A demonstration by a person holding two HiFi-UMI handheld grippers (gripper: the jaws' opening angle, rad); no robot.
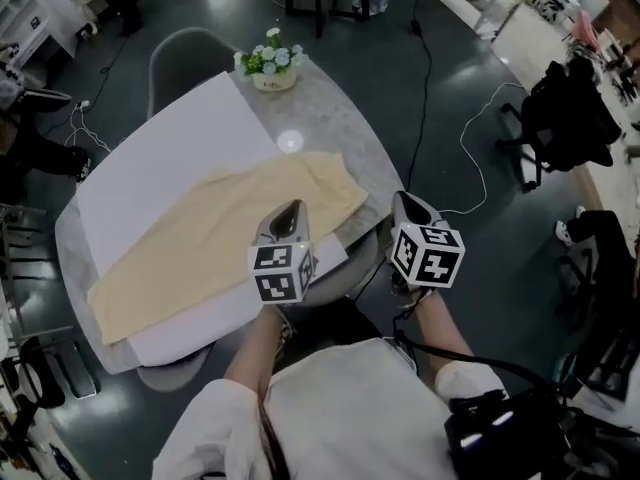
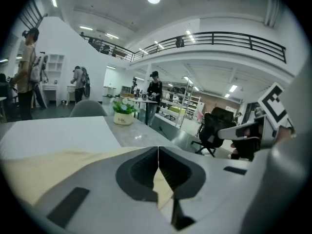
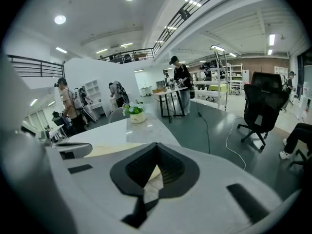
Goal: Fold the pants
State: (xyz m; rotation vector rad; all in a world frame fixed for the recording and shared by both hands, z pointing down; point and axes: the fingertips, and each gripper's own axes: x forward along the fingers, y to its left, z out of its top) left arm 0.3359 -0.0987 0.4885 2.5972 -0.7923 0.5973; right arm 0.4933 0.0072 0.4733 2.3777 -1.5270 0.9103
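Cream pants (image 1: 200, 238) lie spread diagonally on a white sheet (image 1: 170, 148) over the round marble table (image 1: 330, 118). My left gripper (image 1: 292, 208) hovers over the pants' near edge, close to their right end; its jaws are shut with nothing between them. In the left gripper view the closed tips (image 2: 158, 147) point over the cream cloth (image 2: 58, 165). My right gripper (image 1: 402, 198) is at the table's right rim, just beside the pants' end. Its jaws (image 3: 156, 144) look shut and empty, with cloth (image 3: 112, 149) showing beyond them.
A small pot of flowers (image 1: 272, 63) stands at the table's far edge. A grey chair (image 1: 185, 53) sits behind the table. A black office chair (image 1: 565, 118) and cables (image 1: 470, 148) are on the floor to the right. People stand in the background.
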